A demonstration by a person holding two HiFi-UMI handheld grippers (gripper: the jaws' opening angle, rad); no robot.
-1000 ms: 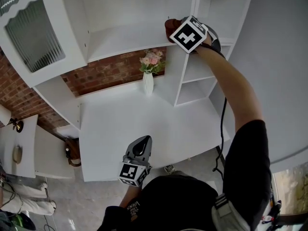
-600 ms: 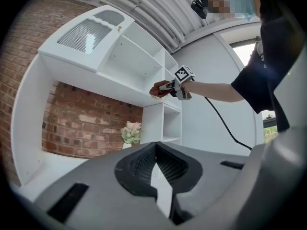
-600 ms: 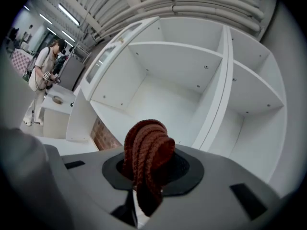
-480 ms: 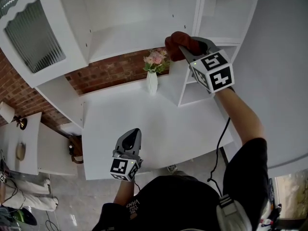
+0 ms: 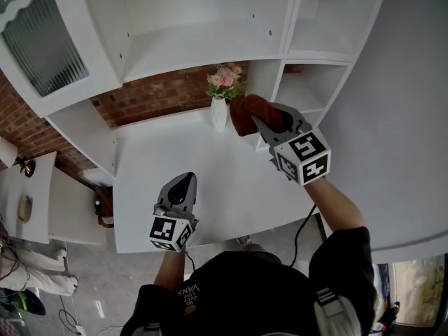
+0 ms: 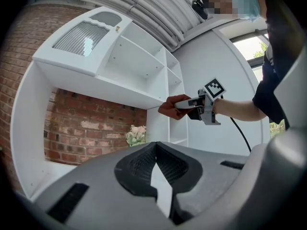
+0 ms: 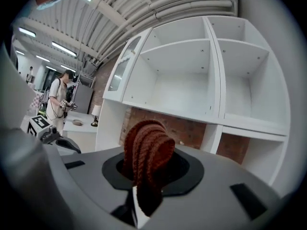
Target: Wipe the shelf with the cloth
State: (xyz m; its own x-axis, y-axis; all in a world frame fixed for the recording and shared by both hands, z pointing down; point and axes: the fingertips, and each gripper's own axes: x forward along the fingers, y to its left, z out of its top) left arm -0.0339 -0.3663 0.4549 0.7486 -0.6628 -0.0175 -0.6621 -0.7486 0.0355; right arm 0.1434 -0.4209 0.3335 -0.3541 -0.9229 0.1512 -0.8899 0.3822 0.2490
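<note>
Here, the right gripper has its jaws clamped on a bunched rust-brown knitted cloth. It holds the cloth in the air above the white counter, just beside the vase of pink flowers and apart from the wide shelf. The left gripper hangs over the counter's front part, jaws closed together with nothing between them.

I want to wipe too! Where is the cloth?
In the head view, the cloth is clamped in the right gripper, held in the air right of centre, just beside the vase of flowers.
</note>
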